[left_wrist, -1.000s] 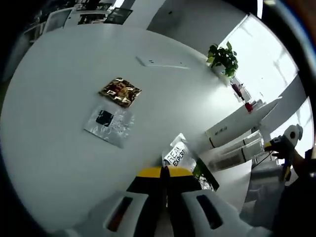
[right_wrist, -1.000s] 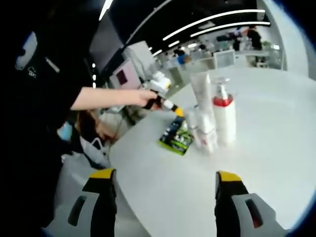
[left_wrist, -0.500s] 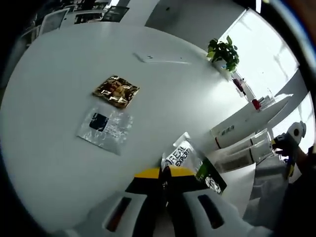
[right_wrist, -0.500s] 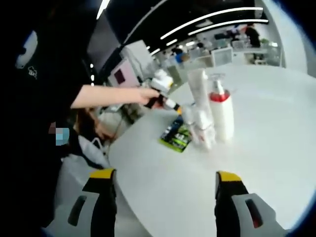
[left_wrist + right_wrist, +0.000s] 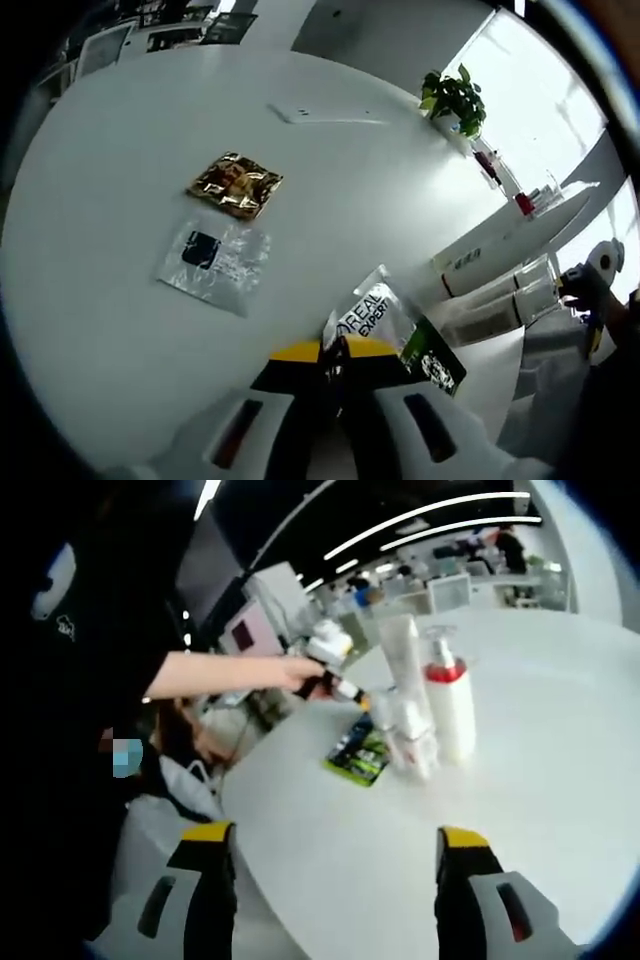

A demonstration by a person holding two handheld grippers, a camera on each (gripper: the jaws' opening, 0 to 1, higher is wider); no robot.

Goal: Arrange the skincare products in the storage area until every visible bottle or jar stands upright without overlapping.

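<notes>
White bottles stand clustered near the table point(image 5: 560, 810) edge: a red-collared pump bottle point(image 5: 449, 708) and a tall tube point(image 5: 404, 670). The left gripper point(image 5: 335, 365) is clamped on a green-and-white sachet point(image 5: 392, 328) at that edge; the right gripper point(image 5: 335, 860) hangs wide and empty. Best to draw the sachet gently inward, clear of the bottles, before releasing.

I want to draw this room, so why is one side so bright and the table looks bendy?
Left gripper view: daylight past the potted plant washes that side white, and the fisheye lens curves the white table. Right gripper view: ceiling lights bend into arcs, and the pump bottle looks slightly soft.
</notes>
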